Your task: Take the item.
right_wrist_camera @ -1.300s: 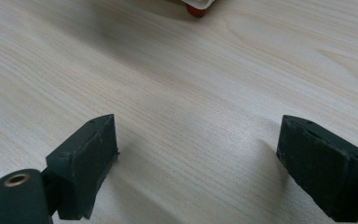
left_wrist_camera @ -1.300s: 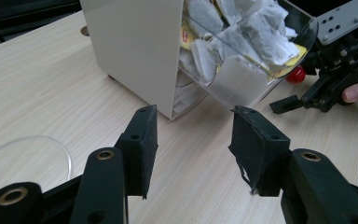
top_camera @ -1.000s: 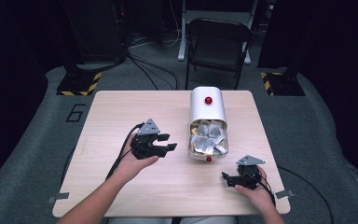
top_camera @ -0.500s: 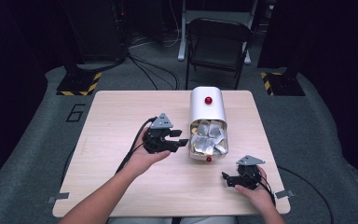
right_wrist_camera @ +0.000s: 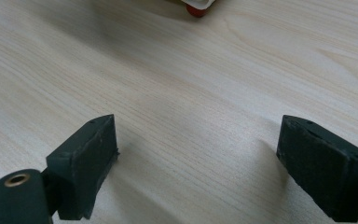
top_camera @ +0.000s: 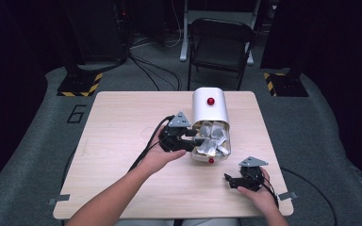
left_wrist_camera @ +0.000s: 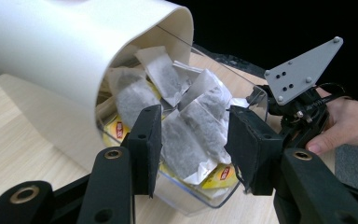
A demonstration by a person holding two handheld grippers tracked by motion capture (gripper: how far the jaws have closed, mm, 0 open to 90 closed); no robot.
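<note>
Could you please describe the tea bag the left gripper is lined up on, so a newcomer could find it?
On the wooden table lies a white container with a clear drawer. The left gripper faces it, jaws open, framing the frontmost tea bag.

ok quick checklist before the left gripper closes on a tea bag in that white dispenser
1. Left gripper open: ok, jaws apart.
2. A tea bag between the jaws: ok, one lies in the gap in the left gripper view.
3. Only one bag in the bite: cannot tell, the bags overlap.
4. Jaws clear of the clear tray: cannot tell, its front wall sits close below them.
5. Dispenser steady on the table: ok, it rests flat with nothing holding it.
6. Right gripper out of the way: ok, open and low over bare table near the front right.
</note>
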